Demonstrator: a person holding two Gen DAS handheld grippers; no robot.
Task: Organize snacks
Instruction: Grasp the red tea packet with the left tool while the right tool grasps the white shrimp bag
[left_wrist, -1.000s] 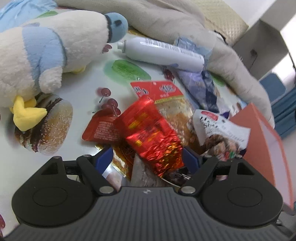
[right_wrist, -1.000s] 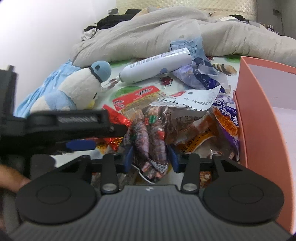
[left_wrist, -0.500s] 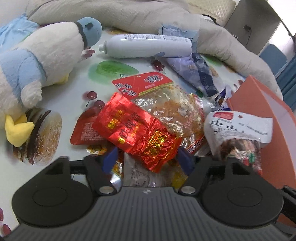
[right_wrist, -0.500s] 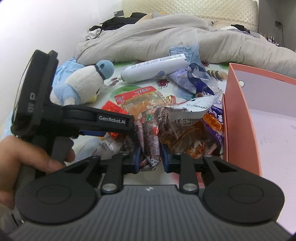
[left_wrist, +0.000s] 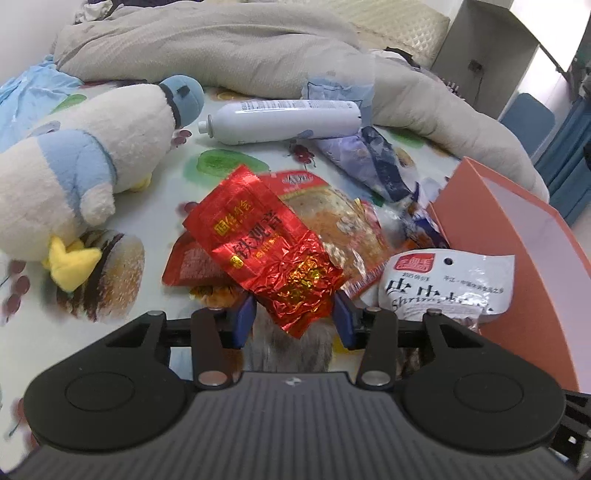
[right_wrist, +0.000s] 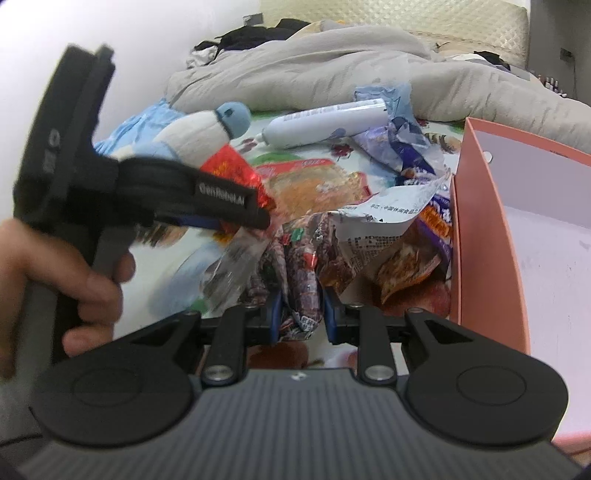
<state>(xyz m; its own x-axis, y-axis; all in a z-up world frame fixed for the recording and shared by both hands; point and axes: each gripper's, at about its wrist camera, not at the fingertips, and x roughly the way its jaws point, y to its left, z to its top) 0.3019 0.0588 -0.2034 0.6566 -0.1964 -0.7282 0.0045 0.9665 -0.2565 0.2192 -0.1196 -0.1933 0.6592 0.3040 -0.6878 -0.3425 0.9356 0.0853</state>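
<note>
Cartoon-print bedsheet (left_wrist: 155, 177); left gripper (left_wrist: 293, 317) clamping crinkled red foil packet (left_wrist: 269, 243), right gripper (right_wrist: 303, 314) pinching white shrimp bag (right_wrist: 306, 273).

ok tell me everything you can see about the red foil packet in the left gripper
The red foil packet is a shiny, crinkled metallic pouch printed with gold Chinese characters and small gold label blocks. It looks sealed and full. It is tilted, upper end away to the left, lower corner between the blue pads of the left gripper, which is shut on it. It is lifted over the snack pile, overlapping a clear packet of brownish snacks behind it.
</note>
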